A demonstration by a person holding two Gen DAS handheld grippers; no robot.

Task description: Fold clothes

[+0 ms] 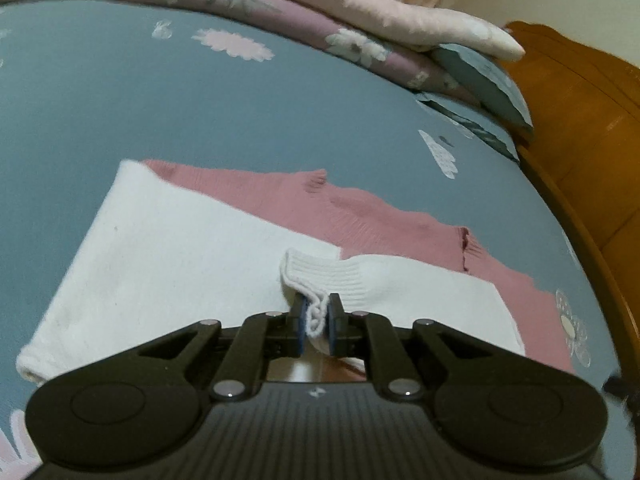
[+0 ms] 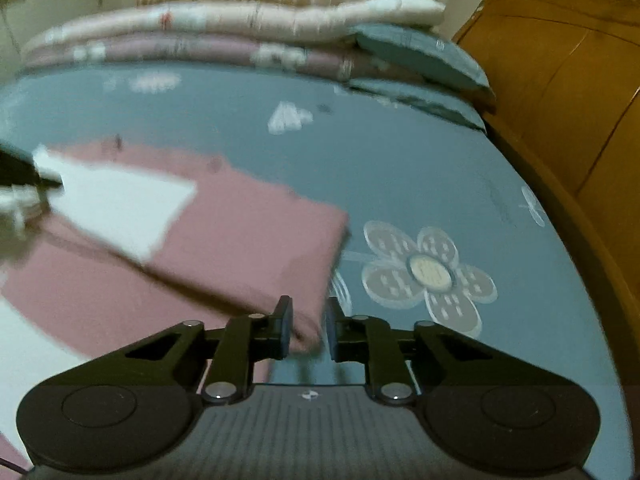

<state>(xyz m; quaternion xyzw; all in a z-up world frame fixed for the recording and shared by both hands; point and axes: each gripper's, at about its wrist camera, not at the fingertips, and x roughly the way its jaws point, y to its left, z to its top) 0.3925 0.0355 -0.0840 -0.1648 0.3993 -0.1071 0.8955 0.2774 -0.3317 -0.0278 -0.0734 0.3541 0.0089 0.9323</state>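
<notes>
Bed (image 1: 280, 112) with a blue-grey floral sheet, folded quilts (image 1: 320, 28) stacked at the far side, wooden headboard (image 1: 592, 140) on the right, curtain behind. The pink-and-white knit garment (image 1: 360, 216) lies on the sheet near the front edge, partly doubled over itself.

Left tongs (image 1: 318, 322) are clenched on the white ribbed cuff (image 1: 328, 276) — fabric bunched between the pads, a loop of loose yarn hanging out of the pinch. Right tongs (image 2: 307, 330) stand narrowly apart with the pink folded corner (image 2: 308, 320) between them; that view is motion-blurred, so I can't tell whether both pads bite or the cloth just sits in the gap.

Risks as I read it:
- Right grip is at the very tip of the corner. If it's shallow, the corner slips out on the lift and the fold drops crooked.
- The two tongs hold different parts; uneven travel drags the piece along the sheet and skews the edges.
- The yarn loop on the left can snag on a pad at release and pull the cuff back out of place.
- Knit is stretchy — pulling tight distorts the fold line.
- Layers could separate if only the top one is caught.
</notes>
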